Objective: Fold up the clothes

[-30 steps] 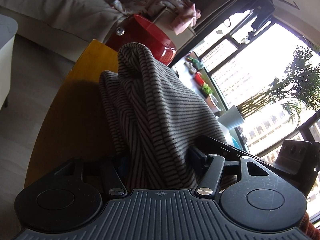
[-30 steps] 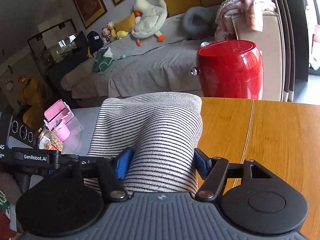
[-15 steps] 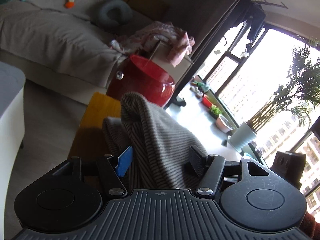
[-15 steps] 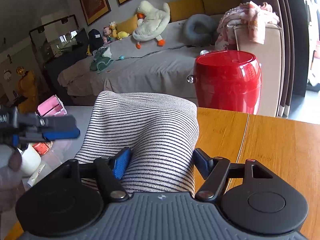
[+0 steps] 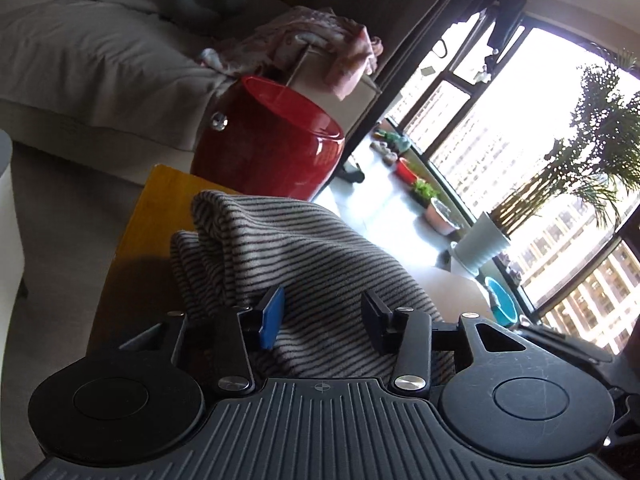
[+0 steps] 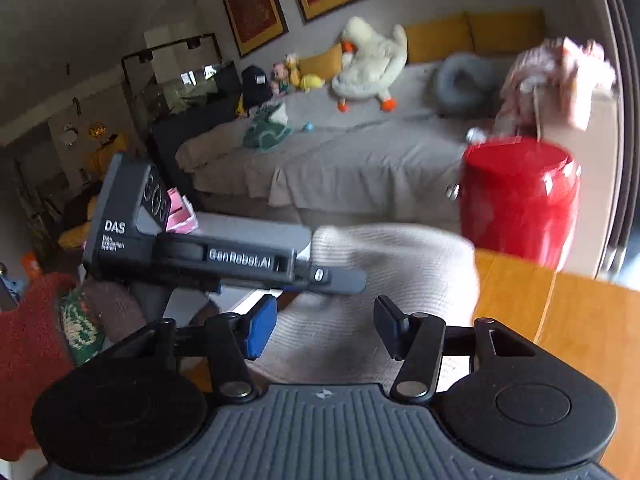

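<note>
A grey striped garment (image 5: pixel 304 248) lies bunched and folded on the wooden table (image 5: pixel 136 220). My left gripper (image 5: pixel 322 320) is open, its blue and black pads standing apart over the cloth. In the right wrist view the garment (image 6: pixel 400 272) is blurred, and my right gripper (image 6: pixel 324 330) is open just above its near part. The left gripper's body (image 6: pixel 200 248) crosses that view on the left, above the cloth.
A red glossy stool (image 5: pixel 268 148) stands past the table's far edge, also in the right wrist view (image 6: pixel 520 196). A grey sofa (image 6: pixel 340 160) with plush toys lies beyond. A window sill with plants (image 5: pixel 480 236) is at the right.
Both grippers have opened and let go of the striped garment, which has dropped lower onto the table. The left gripper has moved into the right wrist view.
</note>
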The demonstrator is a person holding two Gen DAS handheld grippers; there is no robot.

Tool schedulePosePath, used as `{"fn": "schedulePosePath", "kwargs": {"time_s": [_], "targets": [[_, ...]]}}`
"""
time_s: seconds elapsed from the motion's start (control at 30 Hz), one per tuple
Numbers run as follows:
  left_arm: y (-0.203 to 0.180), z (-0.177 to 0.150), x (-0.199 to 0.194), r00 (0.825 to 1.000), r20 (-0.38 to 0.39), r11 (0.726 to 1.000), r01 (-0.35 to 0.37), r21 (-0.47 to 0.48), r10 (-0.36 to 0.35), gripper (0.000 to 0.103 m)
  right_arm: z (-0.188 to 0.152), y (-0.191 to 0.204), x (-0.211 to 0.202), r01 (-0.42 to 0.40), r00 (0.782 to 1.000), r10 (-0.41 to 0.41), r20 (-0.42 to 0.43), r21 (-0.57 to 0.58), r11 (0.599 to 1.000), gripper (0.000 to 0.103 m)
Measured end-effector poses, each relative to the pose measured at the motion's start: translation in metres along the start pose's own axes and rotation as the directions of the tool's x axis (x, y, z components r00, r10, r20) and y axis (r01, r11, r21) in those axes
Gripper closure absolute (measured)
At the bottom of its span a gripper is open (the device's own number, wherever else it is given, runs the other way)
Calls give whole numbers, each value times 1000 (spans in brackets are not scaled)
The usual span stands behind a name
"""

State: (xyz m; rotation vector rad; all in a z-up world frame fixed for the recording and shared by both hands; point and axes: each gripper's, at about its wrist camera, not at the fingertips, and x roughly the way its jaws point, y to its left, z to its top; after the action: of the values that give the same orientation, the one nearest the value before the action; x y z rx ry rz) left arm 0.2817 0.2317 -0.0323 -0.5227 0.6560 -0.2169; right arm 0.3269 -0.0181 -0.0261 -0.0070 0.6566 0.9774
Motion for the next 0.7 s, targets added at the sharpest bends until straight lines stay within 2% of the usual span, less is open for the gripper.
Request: {"fn": "schedulePosePath", "kwargs": {"time_s": [0.03, 0.1, 0.27, 0.33, 0.37, 0.5, 0.6, 0.63, 0.7], "targets": [[1, 0, 0, 1000, 0, 1000, 0, 1, 0, 59, -7, 0, 11, -8, 999, 8, -31, 1, 1000, 50], [0, -2, -1, 1000, 0, 1000, -2, 9, 2, 59, -17, 9, 16, 20, 1000, -21, -10, -91, 996, 50], [-1, -4, -2, 1000, 6, 1000, -4, 23, 4, 59, 7, -3, -3, -42, 999, 42, -22, -6, 999, 50], [-1, -6, -2, 1000, 10, 999, -4, 33, 4, 59, 15, -17, -15, -54, 999, 54, -1, 35, 998, 39], [-1, -7, -2, 1000, 12, 999, -4, 36, 3, 59, 16, -26, -20, -47, 999, 46, 17, 63, 997, 30], [0, -8, -3, 1000, 14, 999, 5, 34, -5, 59, 9, -63, -21, 8, 998, -23, 65, 229, 973, 29], [1, -10, -5, 1000, 13, 999, 9, 38, -9, 59, -2, -79, 0, 62, 996, -77, 40, 302, 951, 29], [1, -11, -6, 1000, 13, 999, 10, 39, -10, 59, -7, -82, 7, 64, 996, -81, 37, 324, 944, 28], [2, -12, -9, 1000, 11, 999, 13, 42, -13, 59, -15, -91, 19, 15, 998, -36, 44, 405, 914, 25]]}}
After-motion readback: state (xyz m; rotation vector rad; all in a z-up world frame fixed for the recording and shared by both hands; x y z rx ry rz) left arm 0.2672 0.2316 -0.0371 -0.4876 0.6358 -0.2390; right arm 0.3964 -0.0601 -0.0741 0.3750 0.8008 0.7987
